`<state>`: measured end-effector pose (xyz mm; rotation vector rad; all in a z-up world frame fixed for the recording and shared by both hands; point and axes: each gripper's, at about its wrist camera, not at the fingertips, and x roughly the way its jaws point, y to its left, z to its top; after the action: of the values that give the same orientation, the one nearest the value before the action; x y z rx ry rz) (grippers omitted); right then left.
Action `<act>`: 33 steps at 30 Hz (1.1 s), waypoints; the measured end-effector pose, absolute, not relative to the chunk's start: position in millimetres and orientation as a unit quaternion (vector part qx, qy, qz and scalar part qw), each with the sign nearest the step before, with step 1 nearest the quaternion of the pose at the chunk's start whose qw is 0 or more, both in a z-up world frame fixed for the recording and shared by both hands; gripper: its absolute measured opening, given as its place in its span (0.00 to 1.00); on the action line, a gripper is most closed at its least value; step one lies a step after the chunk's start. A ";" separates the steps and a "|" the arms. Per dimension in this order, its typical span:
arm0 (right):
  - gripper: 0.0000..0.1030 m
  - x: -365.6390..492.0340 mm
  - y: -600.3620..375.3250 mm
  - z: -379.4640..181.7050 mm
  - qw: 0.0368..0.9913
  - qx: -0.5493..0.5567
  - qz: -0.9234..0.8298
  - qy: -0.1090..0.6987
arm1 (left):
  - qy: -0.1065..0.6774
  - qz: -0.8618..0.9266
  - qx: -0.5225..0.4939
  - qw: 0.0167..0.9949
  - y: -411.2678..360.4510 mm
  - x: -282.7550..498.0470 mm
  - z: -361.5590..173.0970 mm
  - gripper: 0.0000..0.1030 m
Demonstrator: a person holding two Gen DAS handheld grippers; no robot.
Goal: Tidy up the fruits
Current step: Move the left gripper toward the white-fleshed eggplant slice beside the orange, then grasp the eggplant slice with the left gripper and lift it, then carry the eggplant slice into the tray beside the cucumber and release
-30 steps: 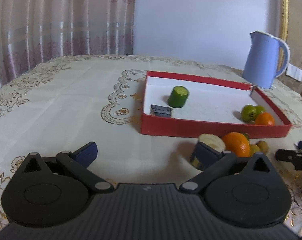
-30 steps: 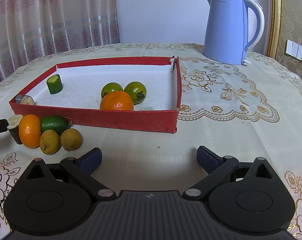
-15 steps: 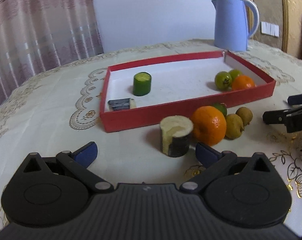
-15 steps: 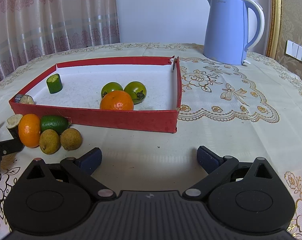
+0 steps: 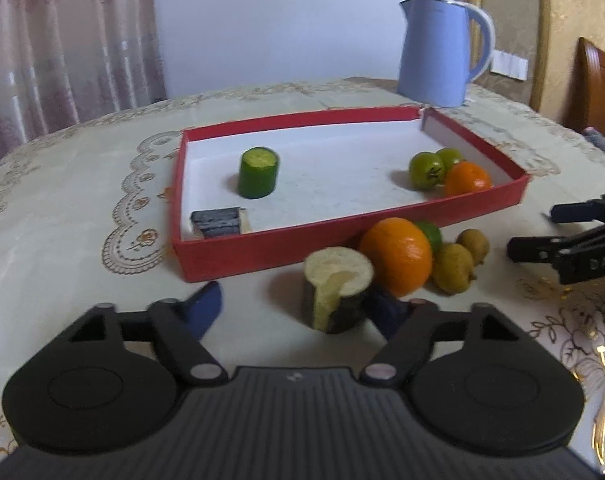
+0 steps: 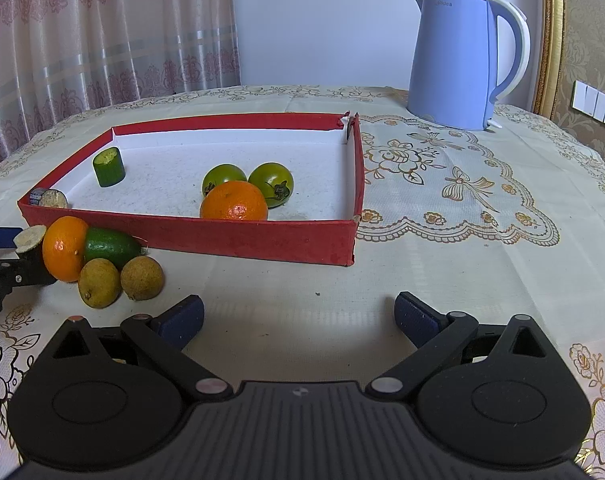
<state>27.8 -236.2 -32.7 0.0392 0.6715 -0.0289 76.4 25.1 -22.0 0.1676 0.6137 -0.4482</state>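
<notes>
Cream embroidered tablecloth (image 5: 82,208) carries a shallow red cardboard tray (image 5: 342,240). Just outside its near wall stands a dark-skinned, pale-topped cut stump (image 5: 338,292). Left gripper (image 5: 298,308), jaws just closing, brackets it without full contact; centre it first. Right gripper (image 6: 298,316) gapes empty.

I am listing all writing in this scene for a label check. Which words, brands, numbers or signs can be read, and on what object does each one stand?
"Midea": pale grey brand word near the top of the light blue plastic electric kettle.
"DAS": white letters, cut off at the picture edge, on the black right hand-held gripper in the left wrist view.
Dark mark on one green tomato: too blurred to read.
</notes>
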 end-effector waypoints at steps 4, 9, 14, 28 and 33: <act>0.99 27.9 -235.8 -32.8 0.944 0.019 -0.014 0.329 | 0.292 -0.245 0.094 0.920 19.3 68.2 -21.7 0.35; 0.99 27.7 -236.0 -32.7 0.944 0.019 -0.014 0.329 | 0.283 -0.235 0.094 0.925 14.4 62.1 -23.6 0.29; 0.99 27.7 -235.8 -32.7 0.944 0.019 -0.014 0.329 | 0.280 -0.208 0.067 0.935 24.6 57.6 -21.9 0.29; 0.99 27.9 -235.3 -32.9 0.944 0.018 -0.015 0.330 | 0.226 -0.174 0.037 0.958 30.2 69.8 19.9 0.29; 0.99 28.0 -235.6 -33.0 0.944 0.018 -0.015 0.330 | 0.238 -0.152 0.016 0.959 33.3 106.6 25.2 0.29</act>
<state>28.0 -235.6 -33.0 0.0368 0.6719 -0.0299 106.6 33.3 25.2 0.0331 0.4829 -0.3086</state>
